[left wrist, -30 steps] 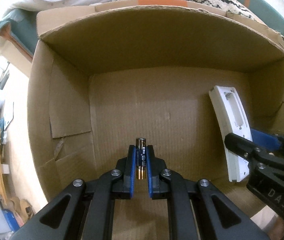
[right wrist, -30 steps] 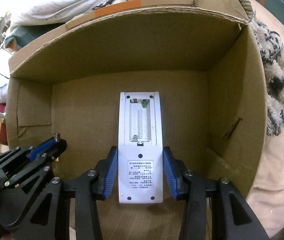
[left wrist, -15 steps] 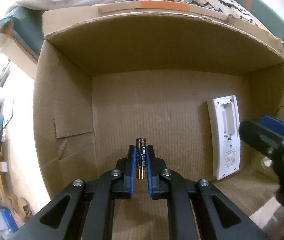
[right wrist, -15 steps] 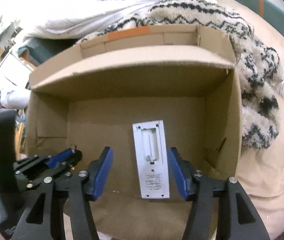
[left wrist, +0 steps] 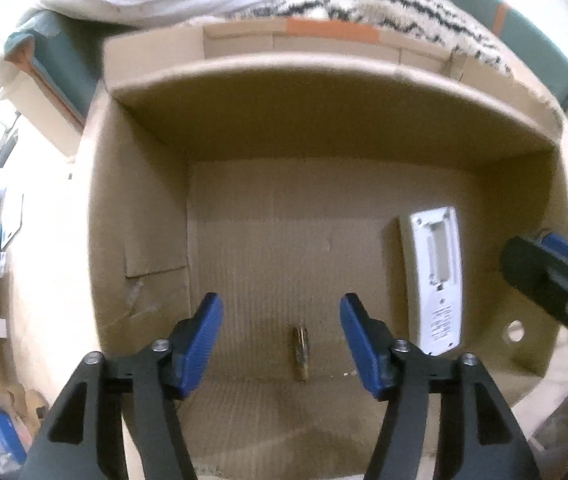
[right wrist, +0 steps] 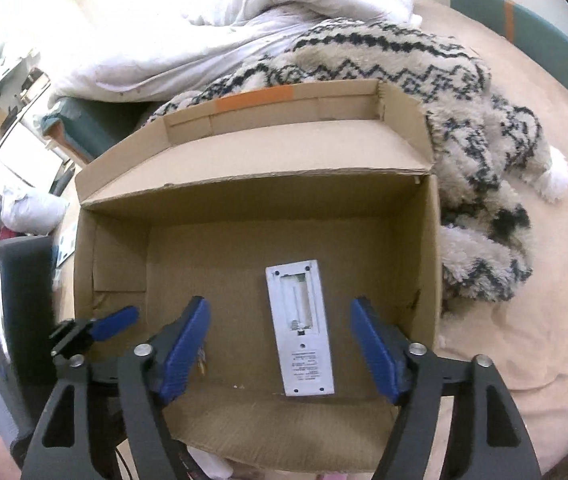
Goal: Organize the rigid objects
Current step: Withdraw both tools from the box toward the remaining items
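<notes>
Left wrist view: left gripper [left wrist: 281,326] hangs over the cardboard box [left wrist: 139,208], jaws spread partway after just opening, nothing between the pads. The battery [left wrist: 301,354] lies flat on the box floor, near the front edge, below the gap between the blue pads and touching neither. The white remote [left wrist: 436,280] lies flat on the box floor toward the right wall, back side up, battery compartment uncovered and showing no cells.

Right wrist view: right gripper [right wrist: 279,348] sits above the box, jaws wide after just opening; the remote lies on the floor beneath the gap, clear of both pads. Only a sliver of the battery shows beside the left pad. Left gripper enters the box from the left side.

Behind the box: a patterned fleece blanket [right wrist: 464,120] against the far and right walls, a white duvet [right wrist: 223,28] farther back.
</notes>
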`<state>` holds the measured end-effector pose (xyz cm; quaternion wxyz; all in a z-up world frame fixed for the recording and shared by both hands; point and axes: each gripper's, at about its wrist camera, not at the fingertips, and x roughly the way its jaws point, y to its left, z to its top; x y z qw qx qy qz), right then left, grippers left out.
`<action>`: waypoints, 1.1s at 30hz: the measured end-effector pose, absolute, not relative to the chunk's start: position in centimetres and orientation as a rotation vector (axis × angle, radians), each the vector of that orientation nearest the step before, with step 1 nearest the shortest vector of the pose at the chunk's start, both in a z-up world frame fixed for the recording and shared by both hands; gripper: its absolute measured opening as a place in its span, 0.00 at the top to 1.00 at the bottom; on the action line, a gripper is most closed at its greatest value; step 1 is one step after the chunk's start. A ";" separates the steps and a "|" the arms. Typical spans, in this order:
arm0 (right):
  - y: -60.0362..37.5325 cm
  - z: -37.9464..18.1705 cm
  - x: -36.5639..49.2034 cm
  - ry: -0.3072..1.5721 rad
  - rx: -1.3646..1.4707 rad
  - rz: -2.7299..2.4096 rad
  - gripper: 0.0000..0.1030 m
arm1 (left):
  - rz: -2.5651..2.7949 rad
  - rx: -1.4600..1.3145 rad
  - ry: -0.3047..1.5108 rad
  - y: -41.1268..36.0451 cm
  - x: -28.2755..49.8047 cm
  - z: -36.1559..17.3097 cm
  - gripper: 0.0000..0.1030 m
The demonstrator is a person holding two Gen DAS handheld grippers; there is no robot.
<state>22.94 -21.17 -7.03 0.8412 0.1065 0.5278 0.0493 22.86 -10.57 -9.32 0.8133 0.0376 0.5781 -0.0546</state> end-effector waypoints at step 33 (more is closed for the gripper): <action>-24.3 -4.9 13.0 1.166 0.371 0.124 0.01 | -0.029 -0.047 1.245 -1.9 12.3 -6.9 0.37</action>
